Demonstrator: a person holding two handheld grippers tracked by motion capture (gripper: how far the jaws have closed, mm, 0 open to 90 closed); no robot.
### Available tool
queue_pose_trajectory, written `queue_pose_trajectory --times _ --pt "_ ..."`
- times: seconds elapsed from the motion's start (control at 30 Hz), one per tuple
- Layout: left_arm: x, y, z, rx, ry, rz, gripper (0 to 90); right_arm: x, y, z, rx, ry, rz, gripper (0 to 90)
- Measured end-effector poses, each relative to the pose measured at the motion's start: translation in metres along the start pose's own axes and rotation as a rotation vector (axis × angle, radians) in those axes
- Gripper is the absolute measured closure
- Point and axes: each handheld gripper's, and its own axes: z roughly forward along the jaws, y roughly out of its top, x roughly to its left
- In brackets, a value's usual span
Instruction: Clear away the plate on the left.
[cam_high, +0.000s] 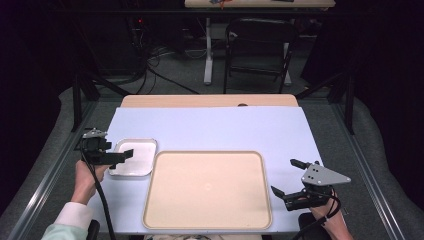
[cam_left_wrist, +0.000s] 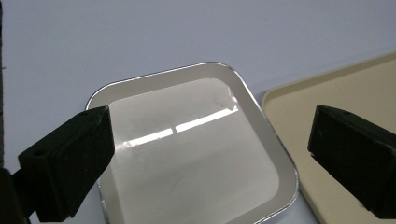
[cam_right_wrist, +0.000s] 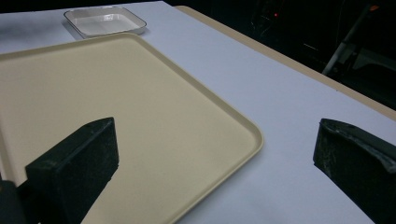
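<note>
Left claw (cam_left_wrist: 205, 154) agape over unmarked white dish (cam_left_wrist: 196, 154)

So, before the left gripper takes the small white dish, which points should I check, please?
1. Left gripper jaws open: ok.
2. Jaws stand over the white dish: ok.
3. Dish is empty: ok.
4. Beige tray is empty, with room for the dish: ok.
5. Right gripper is open, at the tray's right edge, away from the dish: ok.
6. Jaw height above the dish rim: cannot tell.
</note>
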Motion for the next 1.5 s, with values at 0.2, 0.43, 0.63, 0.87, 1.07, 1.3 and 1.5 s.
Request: queue_pose_trajectory --times 0.2,0.43,0.63,0.87,1.07,1.3,1.5 --pt "0.014 -0.005 0.005 0.044 0.061 -0.059 7.3 0.001 0.002 0.006 0.020 0.017 -0.014 0.0" --pt "0.027 -0.007 0.012 0.101 0.106 -0.097 15.1 0.003 0.001 0.000 0.014 0.013 -0.013 0.0" --pt "0.037 -0.011 0.020 0.148 0.112 -0.130 23.6 0.002 0.000 0.002 0.039 0.017 -0.014 0.0" --pt "0.043 -0.013 0.027 0.184 0.129 -0.155 35.5 0.003 0.000 0.003 0.055 0.012 -0.018 0.0" --pt "0.046 -0.016 0.031 0.206 0.140 -0.165 46.3 0.003 0.000 0.003 0.059 0.013 -0.017 0.0" --pt "0.048 -0.017 0.033 0.218 0.159 -0.176 56.6 0.003 0.000 0.004 0.069 0.012 -0.017 0.0" --pt "0.049 -0.017 0.033 0.231 0.172 -0.187 61.7 0.002 0.000 0.004 0.076 0.009 -0.010 0.0"
